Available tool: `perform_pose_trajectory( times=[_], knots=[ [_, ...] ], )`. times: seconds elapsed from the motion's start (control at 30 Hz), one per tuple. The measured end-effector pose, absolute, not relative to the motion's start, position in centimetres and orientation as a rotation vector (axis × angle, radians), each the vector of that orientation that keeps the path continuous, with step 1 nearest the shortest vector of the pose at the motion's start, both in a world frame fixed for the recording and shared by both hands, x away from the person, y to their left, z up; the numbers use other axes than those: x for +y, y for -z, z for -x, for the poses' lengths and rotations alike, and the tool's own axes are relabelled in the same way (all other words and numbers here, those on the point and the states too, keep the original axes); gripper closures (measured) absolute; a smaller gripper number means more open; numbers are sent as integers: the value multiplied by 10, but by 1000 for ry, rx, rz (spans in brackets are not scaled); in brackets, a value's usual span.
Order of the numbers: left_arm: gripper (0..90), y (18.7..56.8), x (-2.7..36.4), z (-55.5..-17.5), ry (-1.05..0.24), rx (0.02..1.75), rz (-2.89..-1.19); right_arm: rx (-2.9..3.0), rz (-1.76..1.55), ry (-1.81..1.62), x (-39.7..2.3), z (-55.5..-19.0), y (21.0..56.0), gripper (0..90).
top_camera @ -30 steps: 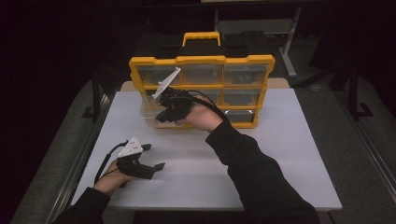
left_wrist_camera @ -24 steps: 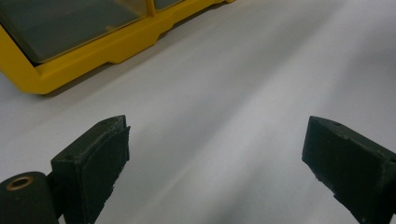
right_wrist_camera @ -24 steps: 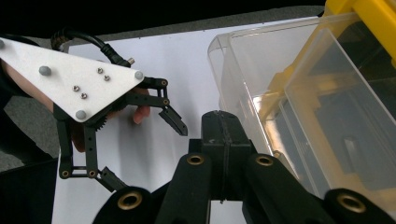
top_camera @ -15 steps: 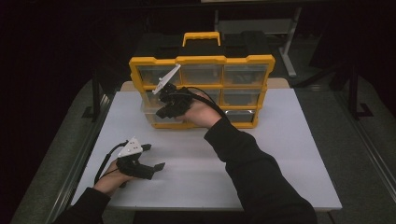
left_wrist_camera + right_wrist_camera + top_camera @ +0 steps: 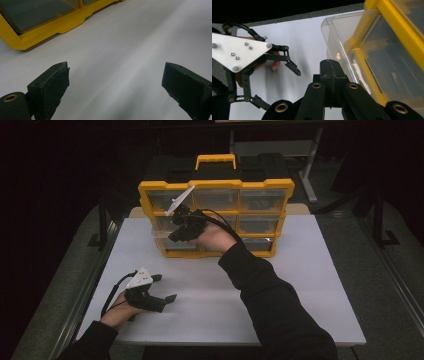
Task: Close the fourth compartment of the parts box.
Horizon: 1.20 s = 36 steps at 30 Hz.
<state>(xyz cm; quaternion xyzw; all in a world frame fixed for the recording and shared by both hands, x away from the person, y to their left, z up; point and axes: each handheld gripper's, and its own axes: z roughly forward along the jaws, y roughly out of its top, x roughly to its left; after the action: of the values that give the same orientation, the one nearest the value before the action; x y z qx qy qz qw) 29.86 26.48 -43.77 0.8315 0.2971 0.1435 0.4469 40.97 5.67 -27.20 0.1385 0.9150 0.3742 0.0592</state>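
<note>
- The white table (image 5: 280,285) carries everything; its surface is plain and pale, with a dark floor around it.
- The yellow organizer (image 5: 217,184) stands upright at the far edge of the table, near the middle. It has a yellow handle (image 5: 215,158) on top and rows of clear drawers in its front.
- The person's right sleeve (image 5: 270,305) comes in from the near edge and reaches diagonally toward the far-left part of the organizer's front.
- The clear drawer (image 5: 165,240) is at the lower left of the organizer's front and sticks out part of the way toward the near edge. In the right gripper view the drawer (image 5: 342,32) is see-through, and its outer wall stands free of the yellow frame. What lies inside, I cannot tell.
- The right gripper (image 5: 176,236) is at this pulled-out drawer, close to its front. In the right gripper view its two black jaws are pressed together, with nothing between them, just beside the drawer wall. If they touch the drawer, I cannot tell.
- The left gripper (image 5: 165,287) rests low near the left near corner of the table, well apart from the organizer. Its jaws are spread wide over bare table, and nothing is between them.
- The left hand (image 5: 122,307) holds this gripper from behind, and a black cable (image 5: 112,292) runs beside it.
</note>
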Motion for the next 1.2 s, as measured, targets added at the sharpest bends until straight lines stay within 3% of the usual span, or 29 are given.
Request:
perform_pose_trajectory(
  times=[1.2],
  knots=[
    [71,437,265,-299,-365,756,-2059,2639,-577,-1135,51,-440,271,889]
  ],
)
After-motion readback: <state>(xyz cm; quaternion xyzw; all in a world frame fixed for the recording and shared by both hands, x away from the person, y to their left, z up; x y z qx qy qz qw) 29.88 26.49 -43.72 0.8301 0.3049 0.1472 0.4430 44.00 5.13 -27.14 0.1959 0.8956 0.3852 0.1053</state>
